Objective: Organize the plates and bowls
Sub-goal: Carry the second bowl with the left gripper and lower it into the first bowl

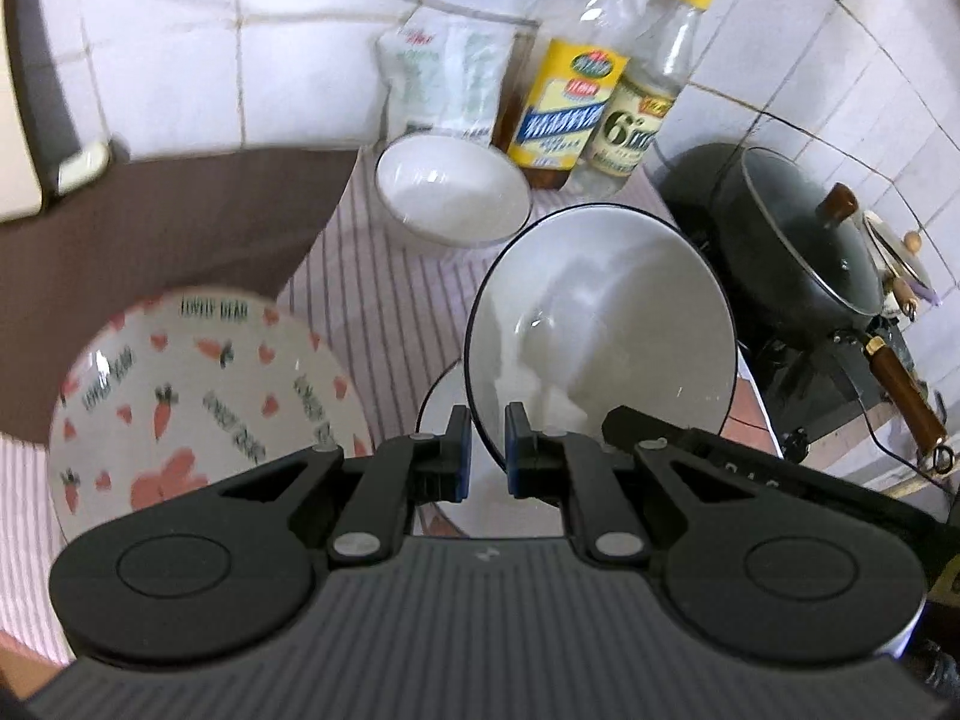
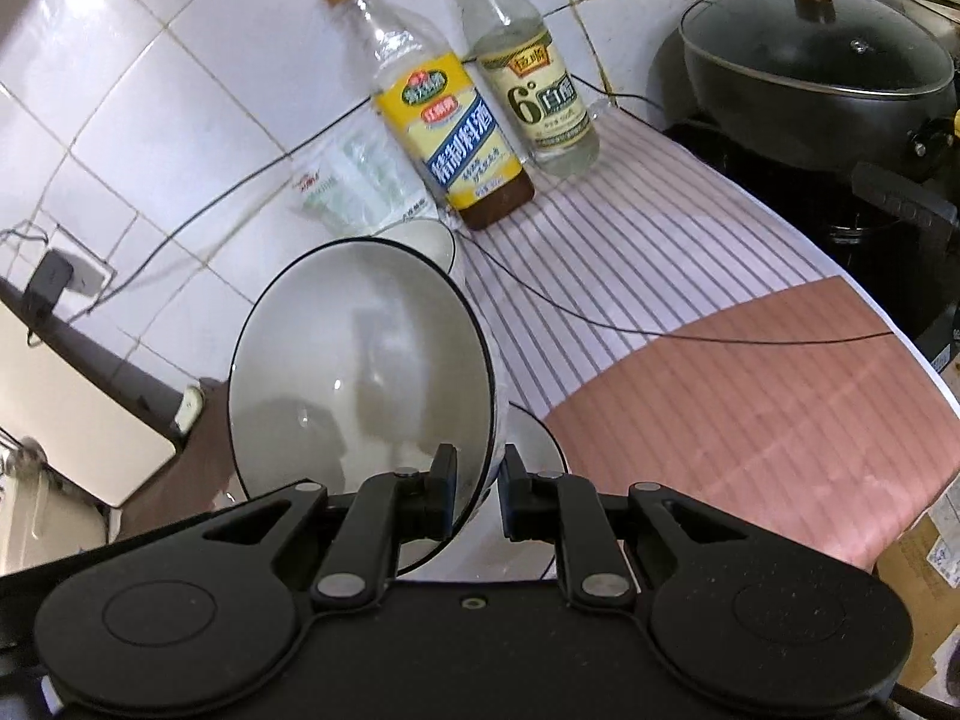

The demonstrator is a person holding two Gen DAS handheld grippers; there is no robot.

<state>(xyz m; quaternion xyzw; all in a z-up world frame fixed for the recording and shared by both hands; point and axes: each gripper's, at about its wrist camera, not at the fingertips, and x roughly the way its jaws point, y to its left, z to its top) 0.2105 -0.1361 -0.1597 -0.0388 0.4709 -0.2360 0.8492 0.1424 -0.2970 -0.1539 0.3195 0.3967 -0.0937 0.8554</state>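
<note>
White bowl with a dark rim (image 1: 600, 324), tilted on edge above the striped cloth (image 1: 384, 300); left gripper (image 1: 485, 450) clamps its rim at 6 o'clock, one pad inside, one outside. Right gripper (image 2: 477, 495) straddles the same rim with a slight gap at the outer pad; whether it grips, I cannot tell. Second dark-rimmed dish (image 1: 438, 414) directly beneath. Carrot-print plate (image 1: 192, 396) at 9 o'clock. Small white bowl (image 1: 453, 192) at 12 o'clock, before two bottles: yellow-label bottle (image 1: 564, 108), clear vinegar bottle (image 1: 642, 102). Lidded black pan (image 1: 804, 240) at 2 o'clock.
</note>
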